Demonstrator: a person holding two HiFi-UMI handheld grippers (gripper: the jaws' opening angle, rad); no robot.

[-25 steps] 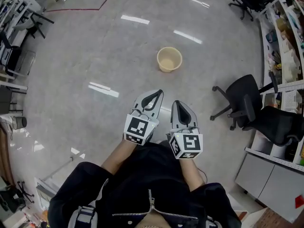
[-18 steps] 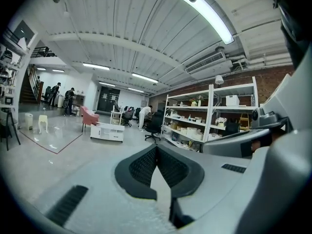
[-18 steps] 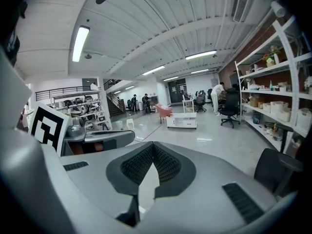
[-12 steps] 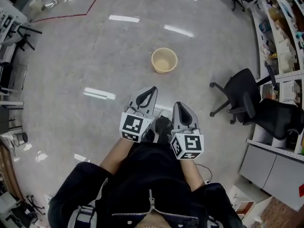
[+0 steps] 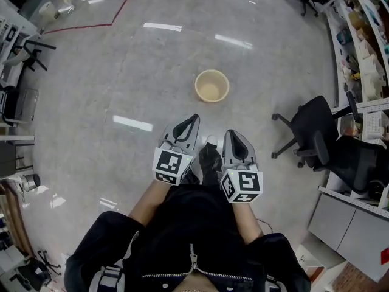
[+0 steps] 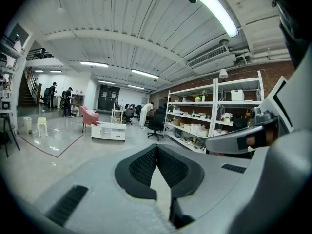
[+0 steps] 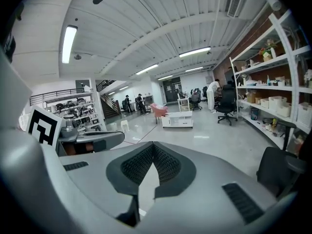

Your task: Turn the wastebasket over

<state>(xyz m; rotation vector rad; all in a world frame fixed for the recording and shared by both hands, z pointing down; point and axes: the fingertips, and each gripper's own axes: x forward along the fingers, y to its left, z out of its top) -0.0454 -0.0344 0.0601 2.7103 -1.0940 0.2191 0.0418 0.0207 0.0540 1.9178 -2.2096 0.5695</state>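
Floor (image 5: 121,78): big, polished grey, open, with ceiling-light glare in streaks. A red tape line (image 5: 91,24) runs across the upper left of the head view. Shelving (image 5: 364,35) packed with boxes lines the right edge. Two black office chairs (image 5: 313,129) stand just in front of it at mid right. Racks and stands crowd the left edge.

The person in a black jacket (image 5: 188,236) fills the bottom centre, both arms stretched toward the frame centre.

Left gripper (image 5: 194,118) and right gripper (image 5: 231,132) sit side by side at centre, near each other but not touching, both pointing up-frame. Jaws on both are together with nothing between them; each gripper's own view shows the pads meeting at the tips.

Wastebasket (image 5: 212,85): beige, round, upright on the floor with its mouth up. It's upper centre of the head view, up-frame of both grippers and well apart from them.

View differences:
- Only the head view shows the wastebasket and the floor layout.
- The left gripper view adds the ribbed ceiling (image 6: 122,28) with a strip light (image 6: 217,11), a staircase (image 6: 27,89) at far left, standing people (image 6: 66,101), a pink chair (image 6: 88,117) and a low white cabinet (image 6: 108,131). The right gripper shows at its right edge.
- The right gripper view has the same room with the shelving at frame right. The left gripper's marker cube (image 7: 44,126) is at its left edge.
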